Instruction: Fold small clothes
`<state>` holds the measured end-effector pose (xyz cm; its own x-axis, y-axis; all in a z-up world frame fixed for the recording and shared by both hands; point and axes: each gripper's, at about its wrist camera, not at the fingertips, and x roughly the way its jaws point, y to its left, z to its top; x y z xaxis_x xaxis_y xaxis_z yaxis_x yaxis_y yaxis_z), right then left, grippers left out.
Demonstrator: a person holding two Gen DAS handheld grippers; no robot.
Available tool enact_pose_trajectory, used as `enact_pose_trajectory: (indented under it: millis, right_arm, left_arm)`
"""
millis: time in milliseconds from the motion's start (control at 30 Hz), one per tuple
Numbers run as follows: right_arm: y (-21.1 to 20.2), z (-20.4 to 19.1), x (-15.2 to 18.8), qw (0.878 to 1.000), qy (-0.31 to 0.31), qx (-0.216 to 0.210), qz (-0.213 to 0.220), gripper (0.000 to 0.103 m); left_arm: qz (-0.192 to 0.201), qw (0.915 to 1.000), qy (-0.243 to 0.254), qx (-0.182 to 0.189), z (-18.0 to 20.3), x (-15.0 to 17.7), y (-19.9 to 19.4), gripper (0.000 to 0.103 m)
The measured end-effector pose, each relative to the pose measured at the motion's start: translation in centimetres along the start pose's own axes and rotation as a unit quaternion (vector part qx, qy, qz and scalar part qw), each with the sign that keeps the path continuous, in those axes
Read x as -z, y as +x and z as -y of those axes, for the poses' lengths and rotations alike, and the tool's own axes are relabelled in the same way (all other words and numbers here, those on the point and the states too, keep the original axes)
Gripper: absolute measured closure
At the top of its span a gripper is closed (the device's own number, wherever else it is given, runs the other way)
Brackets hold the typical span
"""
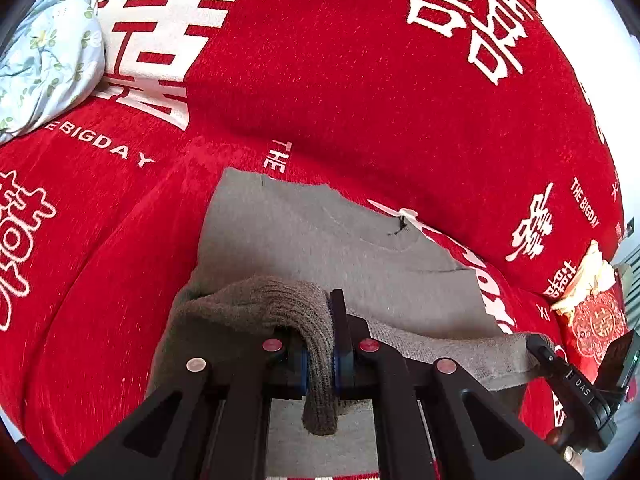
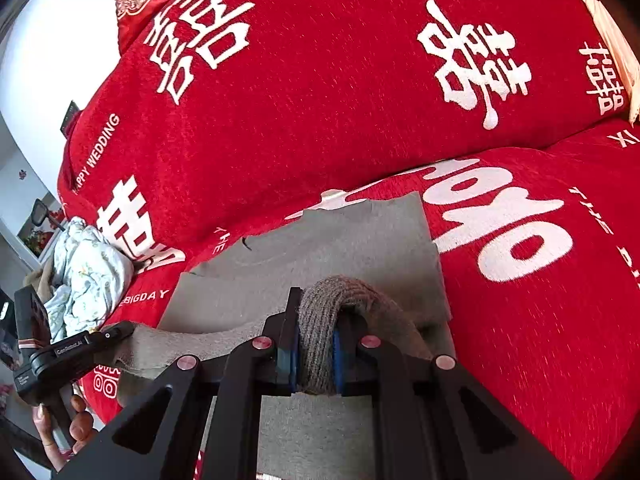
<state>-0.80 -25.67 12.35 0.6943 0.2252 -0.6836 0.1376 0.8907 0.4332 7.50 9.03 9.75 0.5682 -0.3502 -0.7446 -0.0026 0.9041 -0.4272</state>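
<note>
**2 tools carry the hem over**

The left tool (image 1: 320, 364) and right tool (image 2: 316, 364) each pinch a ribbed hem corner of the grey knit top (image 1: 320, 232), lifted so the hem stays taut and square while the body lies flat on the red bedspread (image 1: 360, 80).
</note>
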Motion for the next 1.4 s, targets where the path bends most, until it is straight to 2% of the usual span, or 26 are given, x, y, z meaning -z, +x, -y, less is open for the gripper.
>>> enact_pose_trajectory:
  millis: [767,933,1233,1400]
  right_arm:
    - [7.5,1.4,-4.0,0.999,0.026,0.031,-0.034,0.089]
    - [8.3,1.8,-4.4,0.998,0.031,0.037,-0.035,0.089]
    - [10.8,1.9,-5.2,0.997,0.023,0.056,-0.049,0.089]
    - [12.0,2.3,-5.6,0.996,0.022,0.063,-0.057,0.089]
  left_arm:
    - [-0.034,0.9987,0.007,-0.038,1.1,-5.1,7.0,0.094]
    - [-0.030,0.9981,0.024,-0.047,1.9,-5.6,7.7,0.094]
    - [-0.044,0.9959,0.039,-0.069,1.9,-6.4,10.5,0.094]
    - [-0.057,0.9954,0.035,-0.069,1.2,-6.8,12.1,0.094]
